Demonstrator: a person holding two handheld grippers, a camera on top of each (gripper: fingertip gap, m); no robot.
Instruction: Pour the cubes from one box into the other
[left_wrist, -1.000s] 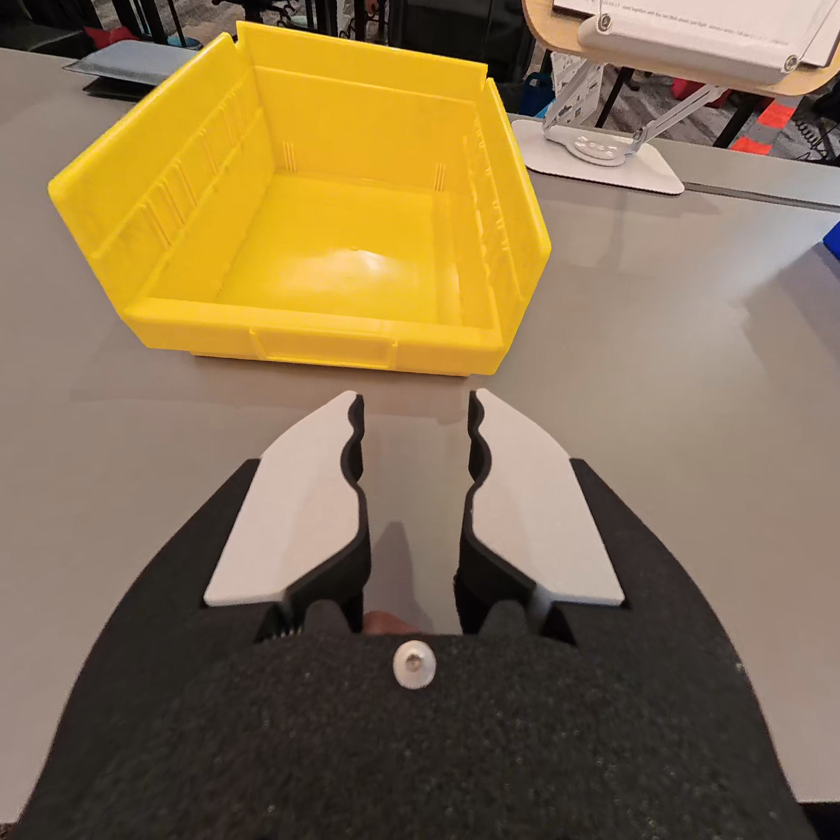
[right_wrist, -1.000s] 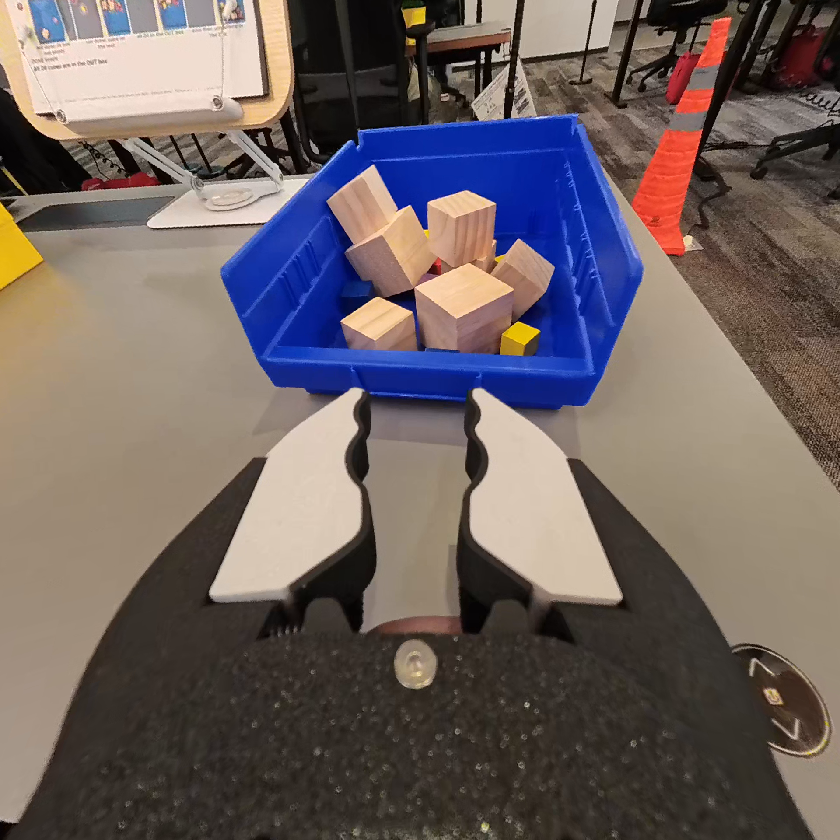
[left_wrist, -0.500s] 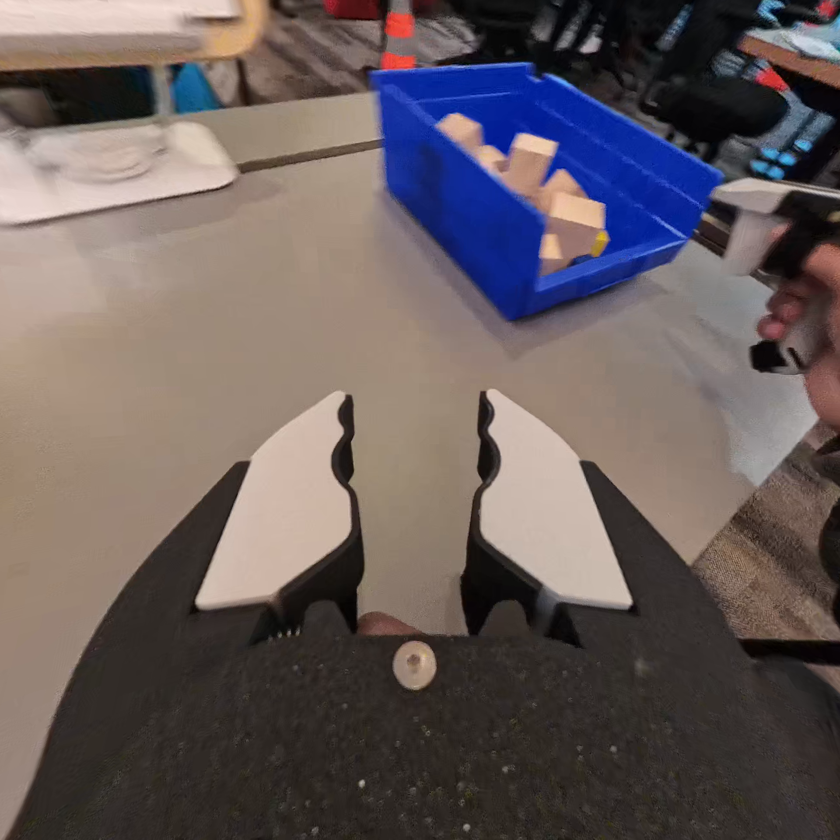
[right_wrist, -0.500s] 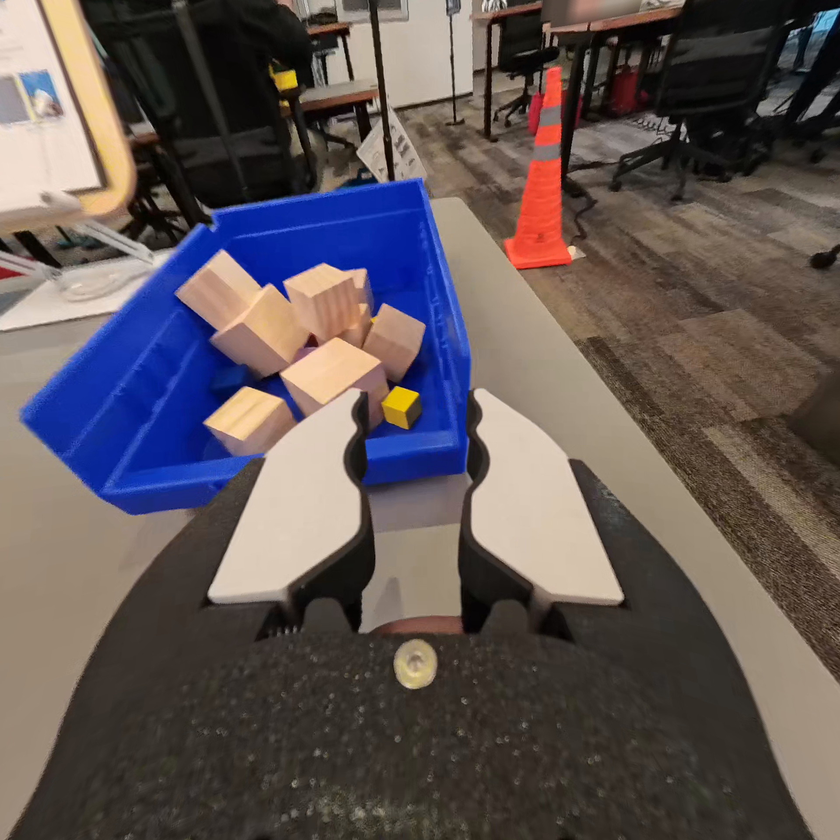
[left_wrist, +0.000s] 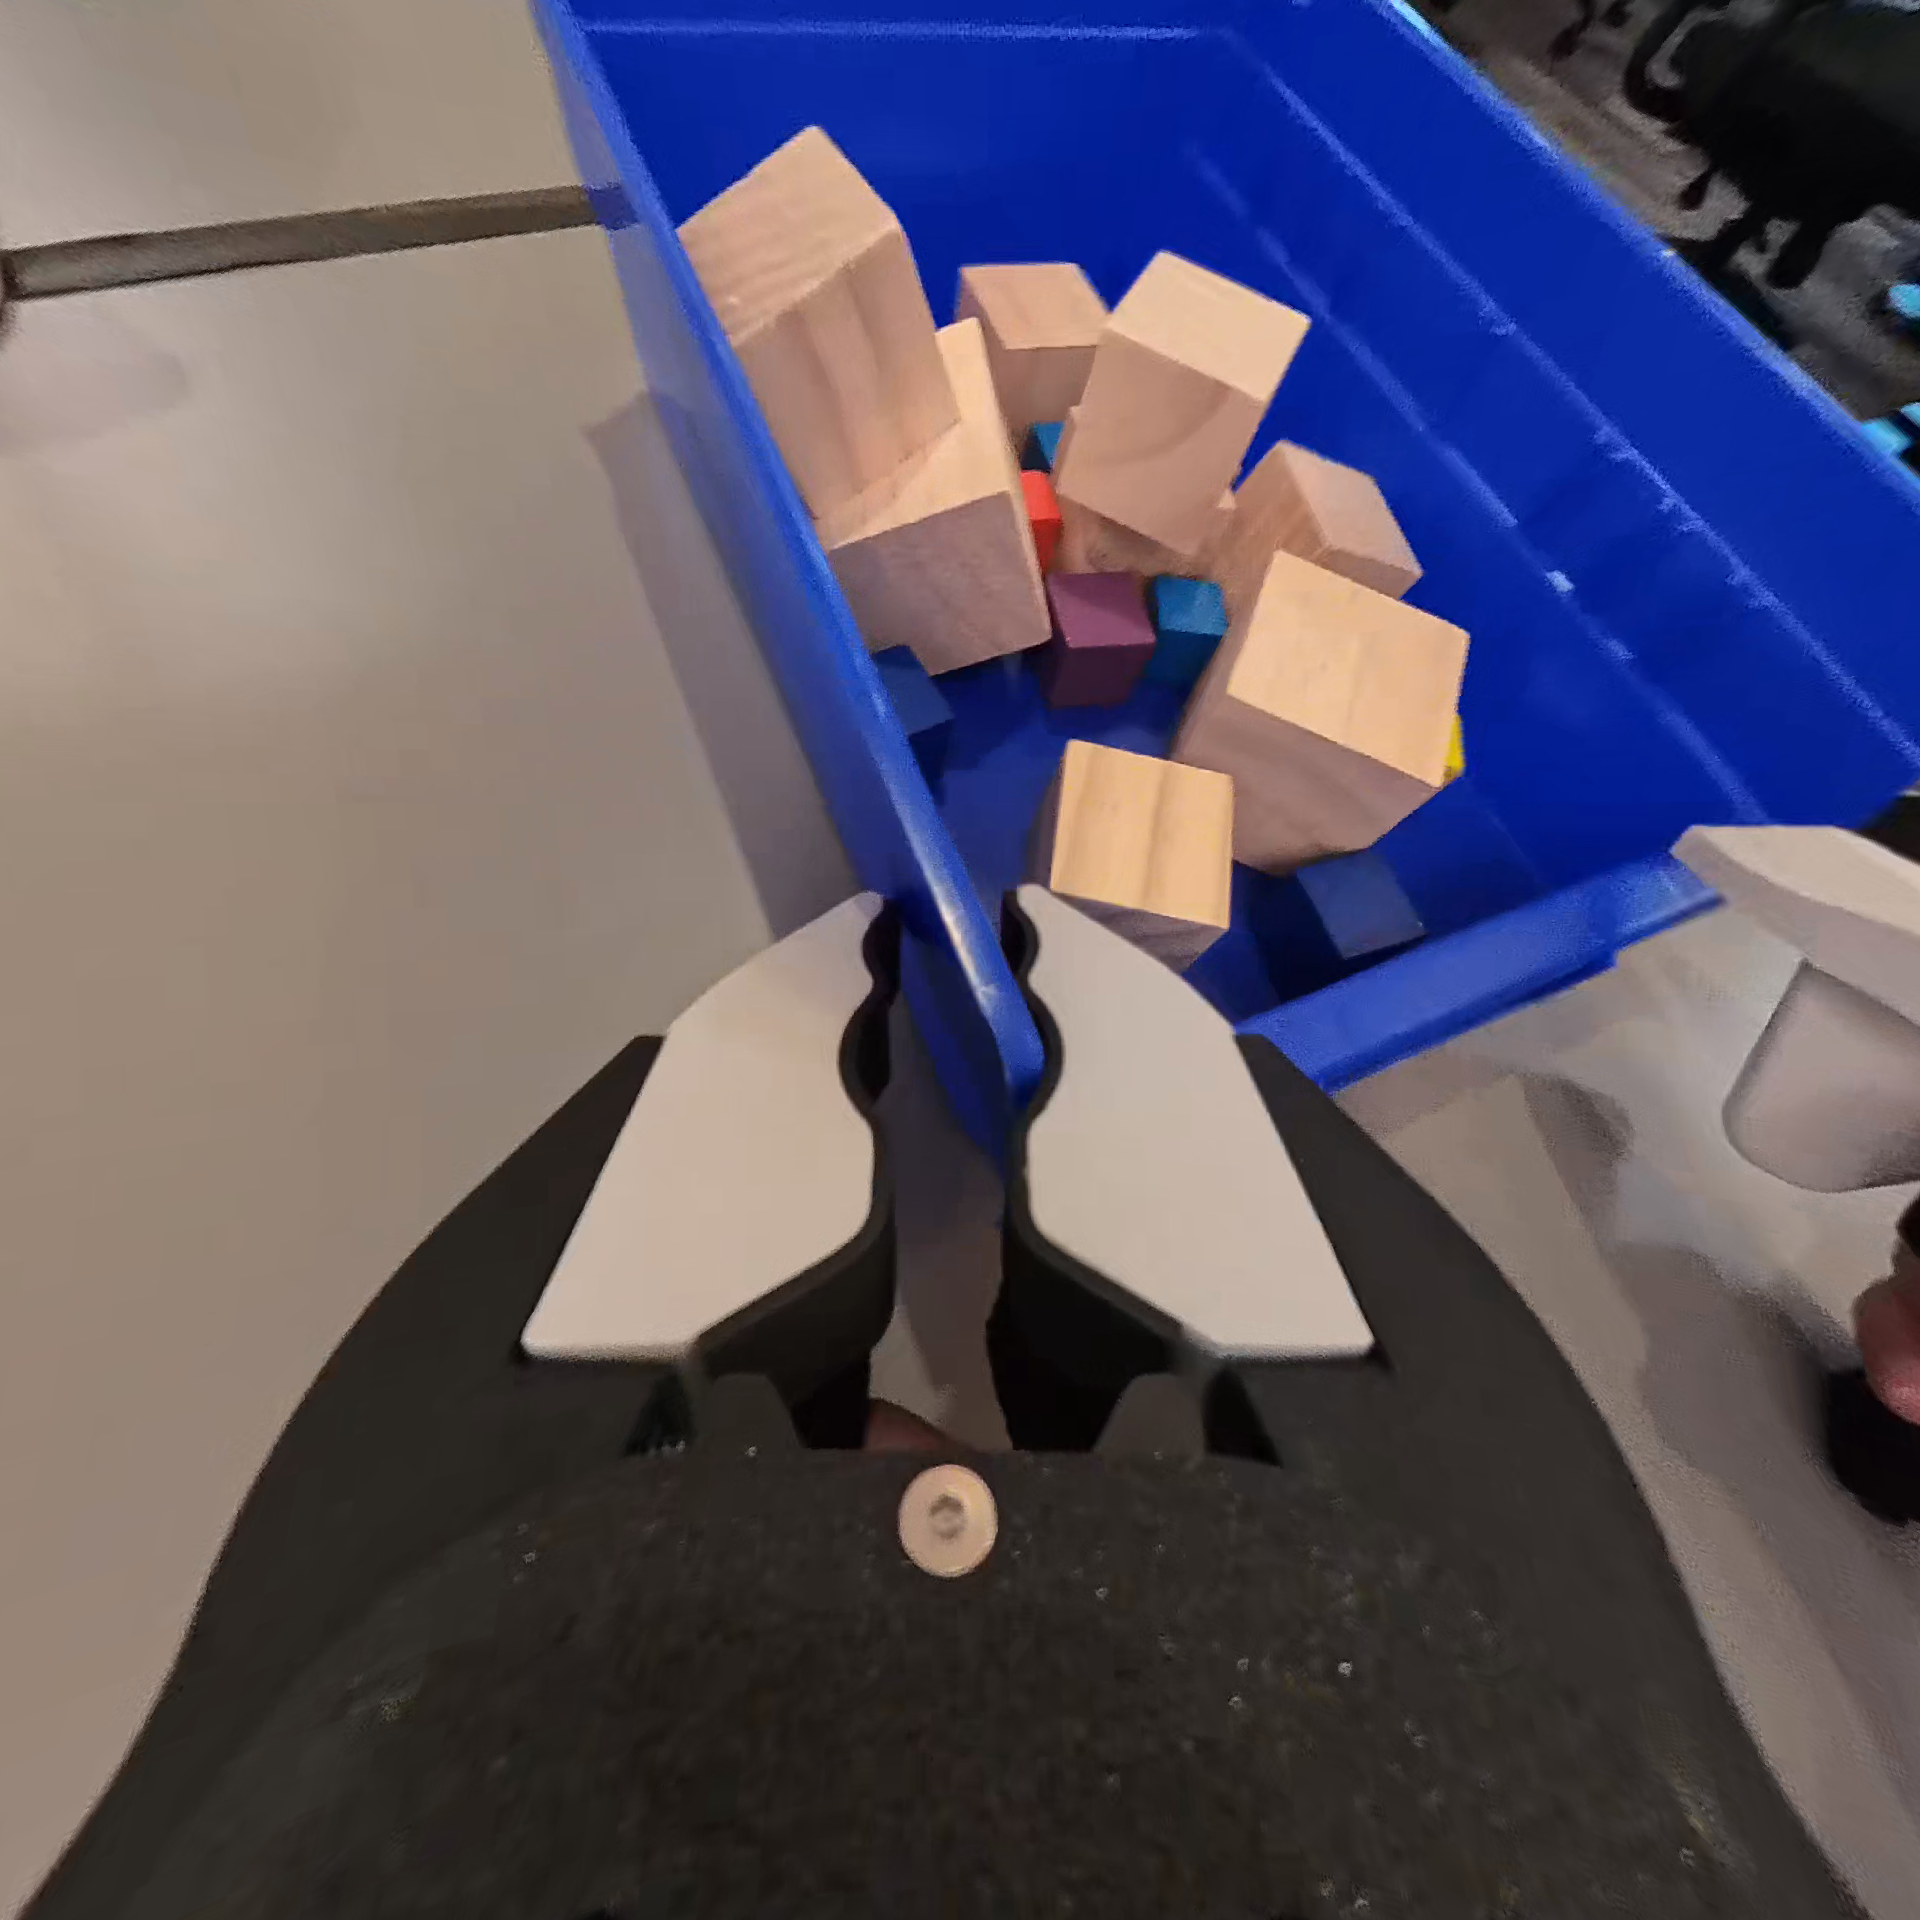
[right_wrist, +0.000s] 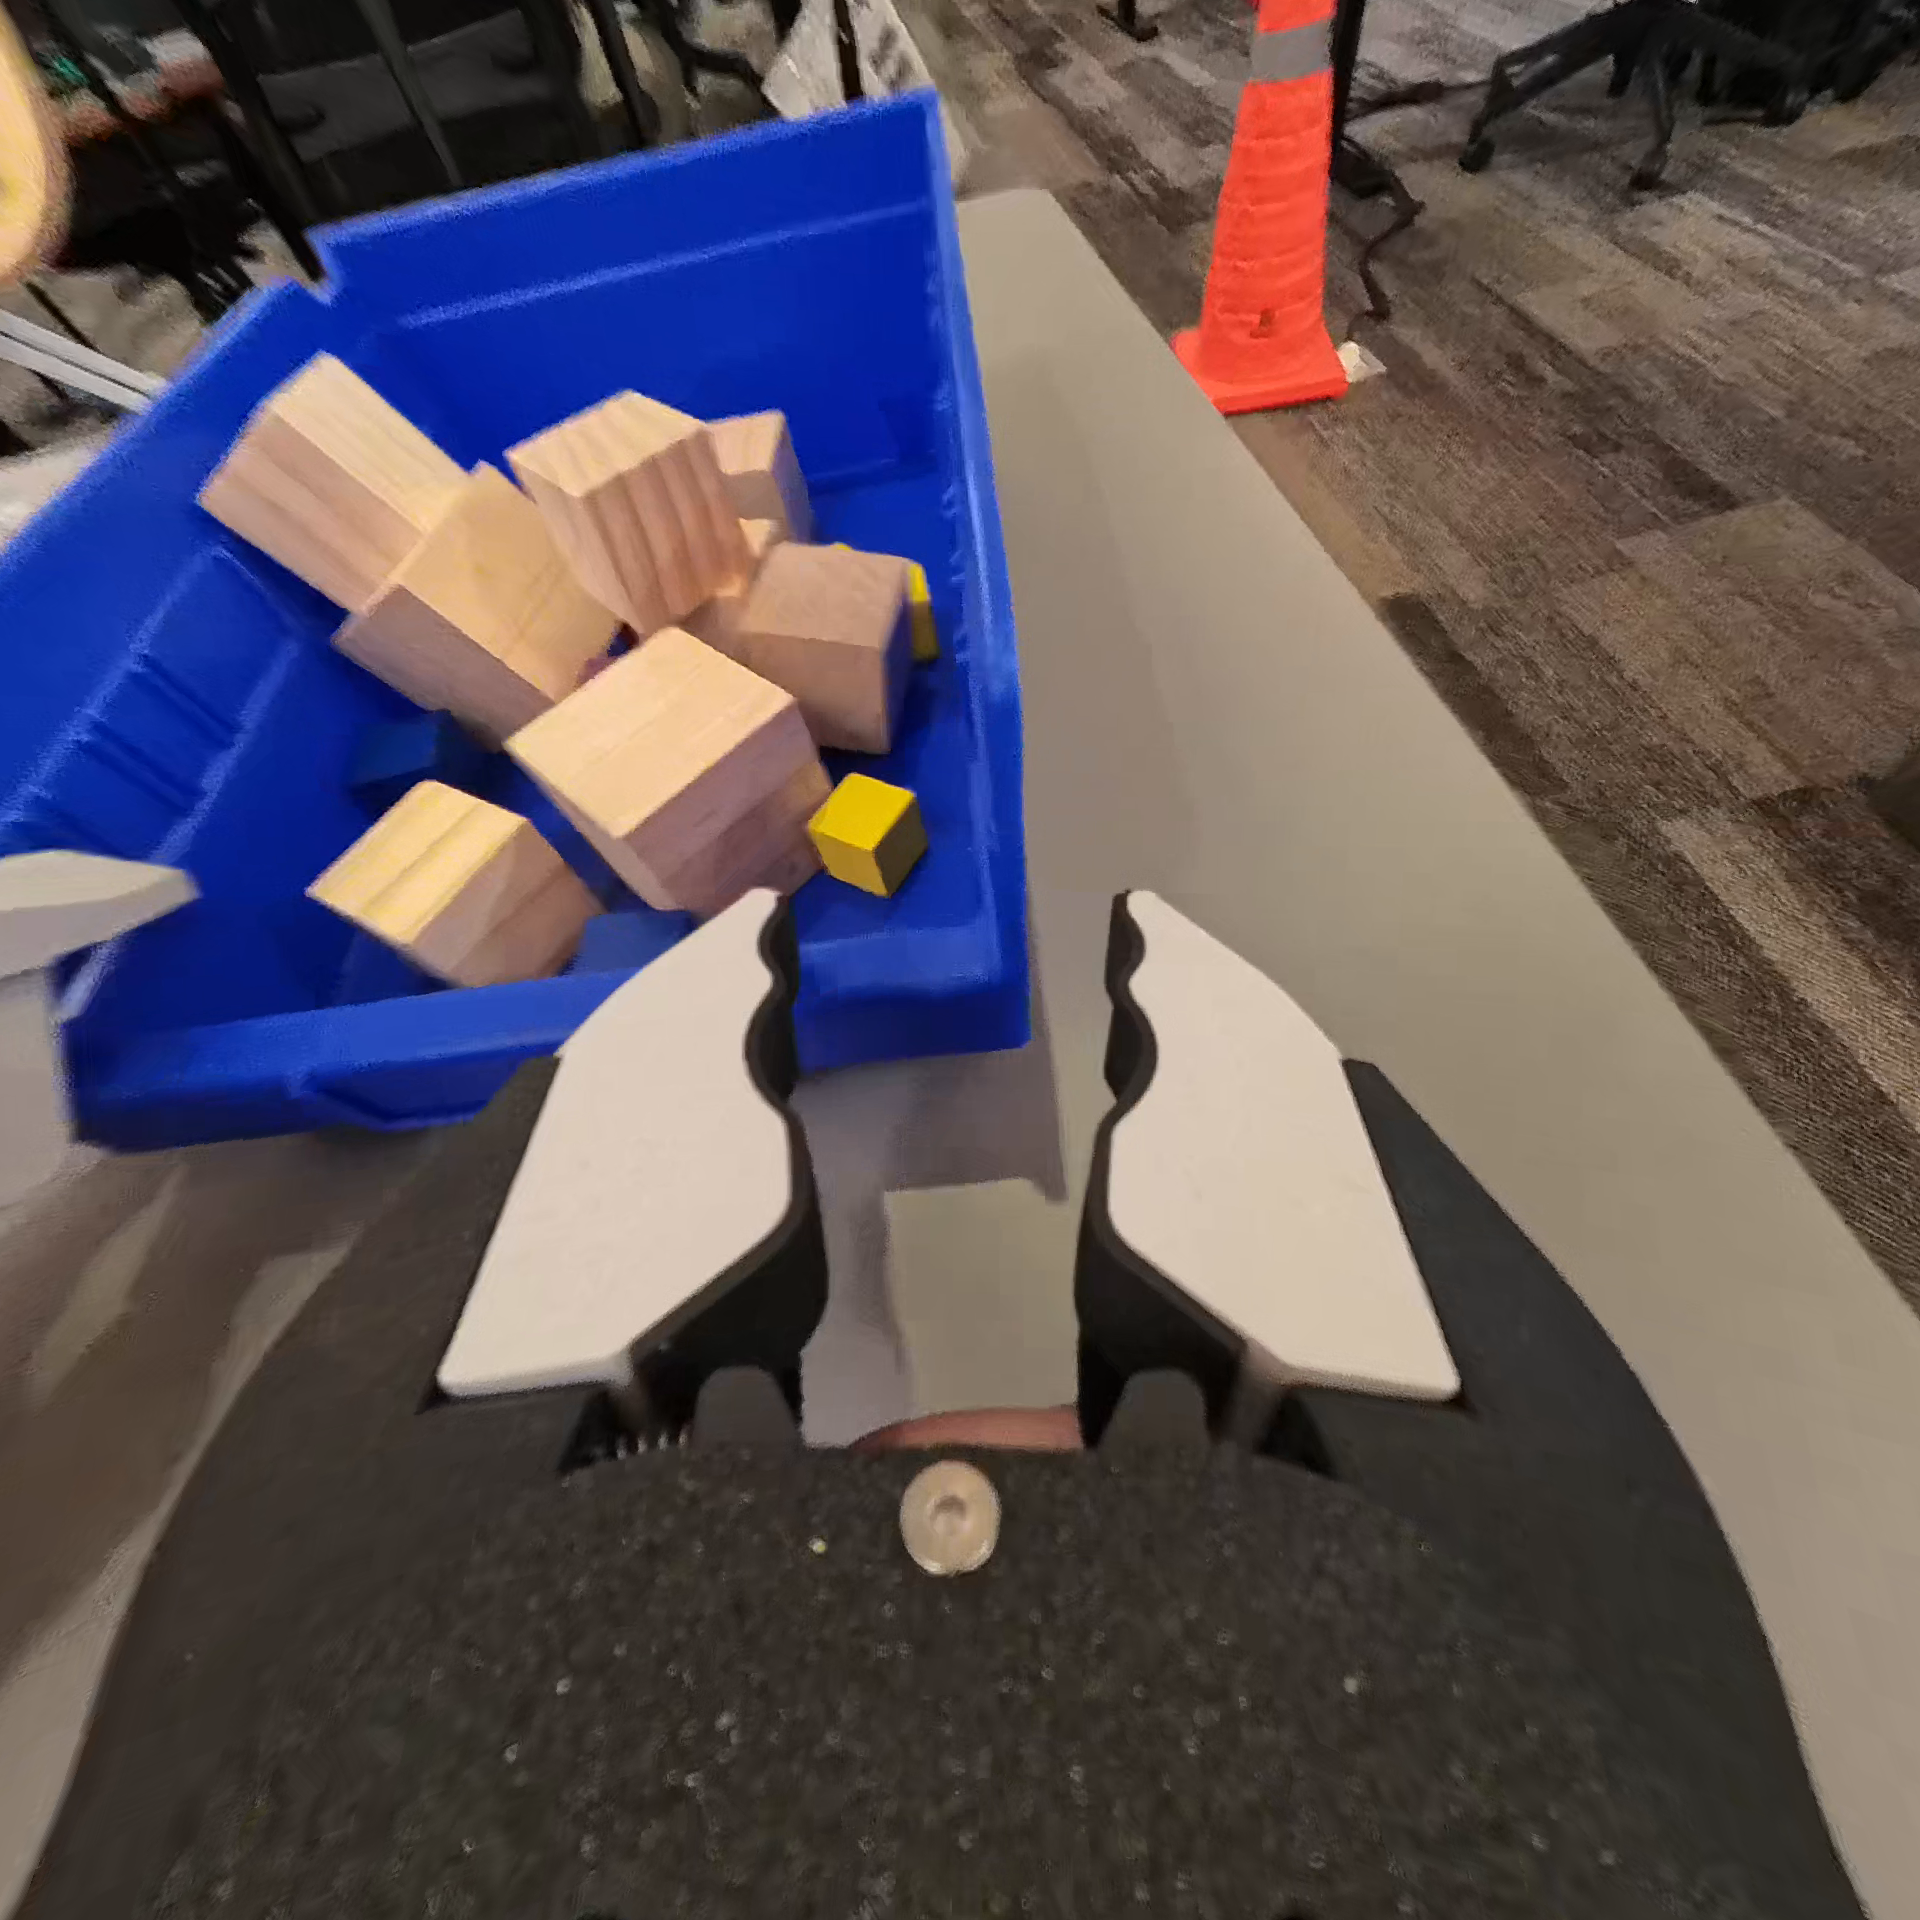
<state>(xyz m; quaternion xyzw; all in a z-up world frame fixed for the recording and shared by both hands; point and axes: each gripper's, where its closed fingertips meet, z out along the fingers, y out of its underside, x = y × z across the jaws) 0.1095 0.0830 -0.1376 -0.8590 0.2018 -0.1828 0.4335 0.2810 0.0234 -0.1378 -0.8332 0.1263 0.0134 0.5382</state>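
Your left claw (left_wrist: 951, 940) straddles the near end of the blue bin's (left_wrist: 1351, 187) left side wall, one finger outside and one inside. The jaws stand narrowly apart with the wall between them; whether they are pressing on it cannot be told from this view. That placement reads as a grip taken on a stiff edge so the bin can be lifted and tipped.

Your right claw (right_wrist: 945, 935) is spread wide and holds nothing. It sits at the bin's near right corner (right_wrist: 997, 997), with the inner fingertip over the front lip and the outer one beyond the side wall above the grey worktop (right_wrist: 1247, 727). In my judgement it is lining up to take the opposite wall, giving a two-sided hold.

The cubes are all in the blue bin: large plain wooden cubes (left_wrist: 1330, 696) heaped on small coloured ones, among them a purple cube (left_wrist: 1096, 634) and a yellow cube (right_wrist: 868, 831). None has left the bin. The receiving box is not in view. An orange traffic cone (right_wrist: 1273, 208) stands on the carpet beyond the worktop.

Pouring has not begun; secure the second wall first.
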